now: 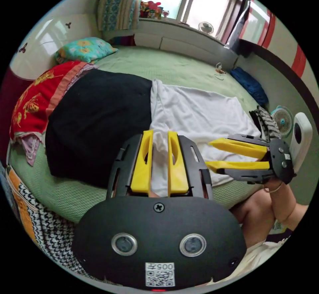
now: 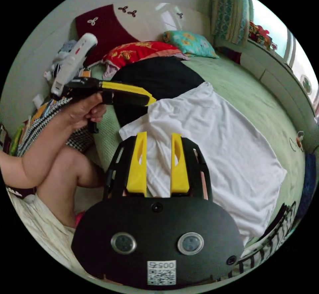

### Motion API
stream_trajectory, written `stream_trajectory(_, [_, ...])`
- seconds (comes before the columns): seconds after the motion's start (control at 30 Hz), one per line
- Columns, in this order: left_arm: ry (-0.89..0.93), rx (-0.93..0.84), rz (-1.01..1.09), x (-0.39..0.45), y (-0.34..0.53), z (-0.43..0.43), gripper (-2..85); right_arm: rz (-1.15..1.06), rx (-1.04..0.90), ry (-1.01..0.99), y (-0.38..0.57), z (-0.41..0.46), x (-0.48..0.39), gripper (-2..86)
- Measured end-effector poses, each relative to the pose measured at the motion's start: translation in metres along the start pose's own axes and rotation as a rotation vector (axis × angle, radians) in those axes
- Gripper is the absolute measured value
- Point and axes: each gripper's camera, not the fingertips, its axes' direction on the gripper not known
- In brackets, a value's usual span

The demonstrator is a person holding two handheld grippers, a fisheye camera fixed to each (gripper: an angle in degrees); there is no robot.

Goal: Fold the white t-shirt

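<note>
The white t-shirt [image 1: 199, 114] [image 2: 216, 134] lies spread on a green bed [image 1: 166, 65], its edge against a black garment [image 1: 99, 118] [image 2: 156, 75]. In the left gripper view, my left gripper [image 1: 160, 134] has its yellow jaws close together on a raised fold of the shirt near the bed's front edge. From the right gripper view, that left gripper [image 2: 151, 103] is held in a hand with its tip at the shirt's lifted corner. My right gripper [image 2: 159, 138] [image 1: 209, 154] stands open over the shirt's near edge, jaws apart.
A red patterned blanket [image 1: 33, 101] and a teal pillow [image 1: 84, 48] lie beyond the black garment. A blue cloth [image 1: 249, 85] and a small fan [image 1: 282, 119] sit at the bed's far side. The person's knee [image 2: 66, 171] is beside the bed edge.
</note>
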Motion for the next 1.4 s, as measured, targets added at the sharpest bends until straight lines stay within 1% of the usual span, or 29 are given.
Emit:
stream_trajectory(0.07, [0.021, 0.016, -0.048, -0.012, -0.001, -0.003, 8.1, -0.044, -0.009, 0.046, -0.001, 0.013, -0.015, 10.9])
stream_trajectory(0.1, [0.073, 0.027, -0.085, -0.020, -0.003, -0.005, 8.0, -0.076, -0.005, 0.066, -0.002, 0.021, -0.025, 10.8])
stream_trajectory(0.17, [0.144, 0.022, -0.078, -0.025, -0.006, -0.008, 7.7, -0.090, 0.015, 0.097, -0.002, 0.033, -0.036, 10.3])
stream_trajectory(0.23, [0.092, 0.007, -0.058, -0.028, -0.006, -0.010, 7.6, -0.115, 0.011, 0.117, -0.003, 0.052, -0.043, 9.1])
stream_trajectory(0.27, [0.026, 0.007, -0.069, -0.032, -0.003, -0.011, 7.5, -0.114, 0.006, 0.128, -0.003, 0.057, -0.044, 8.8])
stream_trajectory(0.3, [0.012, 0.003, -0.099, -0.039, 0.001, -0.012, 7.5, -0.112, -0.008, 0.139, -0.004, 0.066, -0.045, 7.7])
stream_trajectory(0.37, [0.071, 0.002, -0.128, -0.050, 0.003, -0.013, 7.5, -0.079, -0.038, 0.133, -0.005, 0.078, -0.044, 5.6])
stream_trajectory(0.43, [0.064, 0.004, -0.113, -0.052, 0.002, -0.016, 7.5, -0.023, -0.053, 0.125, -0.005, 0.084, -0.039, 0.8])
stream_trajectory(0.5, [0.012, -0.023, -0.034, -0.047, 0.001, -0.016, 7.3, -0.009, -0.012, 0.127, -0.002, 0.078, -0.036, -0.8])
stream_trajectory(0.53, [0.019, -0.032, -0.020, -0.045, 0.001, -0.015, 7.2, 0.007, 0.017, 0.103, -0.001, 0.071, -0.033, -1.1])
stream_trajectory(0.6, [0.096, -0.064, 0.004, -0.042, 0.001, -0.011, 7.0, 0.032, 0.062, 0.073, 0.003, 0.061, -0.028, -1.4])
stream_trajectory(0.67, [0.116, -0.092, 0.030, -0.036, 0.001, -0.006, 7.0, 0.047, 0.099, 0.060, 0.007, 0.054, -0.024, -1.5])
stream_trajectory(0.77, [0.011, -0.149, 0.063, -0.027, -0.001, 0.001, 6.7, 0.067, 0.128, 0.054, 0.012, 0.047, -0.020, -1.6])
stream_trajectory(0.9, [0.043, -0.201, 0.097, -0.016, 0.000, 0.009, 6.5, 0.085, 0.162, 0.044, 0.019, 0.042, -0.017, -1.5])
stream_trajectory(1.03, [-0.006, -0.205, 0.129, -0.008, 0.001, 0.009, 6.5, 0.094, 0.172, 0.045, 0.024, 0.039, -0.014, -1.5])
stream_trajectory(1.13, [-0.043, -0.168, 0.179, 0.001, 0.004, 0.001, 7.2, 0.134, 0.185, 0.027, 0.028, 0.037, -0.005, -1.5])
stream_trajectory(1.2, [-0.104, -0.145, 0.220, 0.008, 0.008, -0.003, 12.1, 0.166, 0.198, -0.006, 0.031, 0.035, 0.002, -1.5])
stream_trajectory(1.3, [-0.141, -0.150, 0.231, 0.013, 0.011, 0.004, 17.3, 0.222, 0.222, -0.061, 0.035, 0.031, 0.014, -1.5])
stream_trajectory(1.4, [-0.178, -0.159, 0.224, 0.014, 0.006, 0.018, 16.8, 0.247, 0.239, -0.083, 0.038, 0.027, 0.020, -1.5])
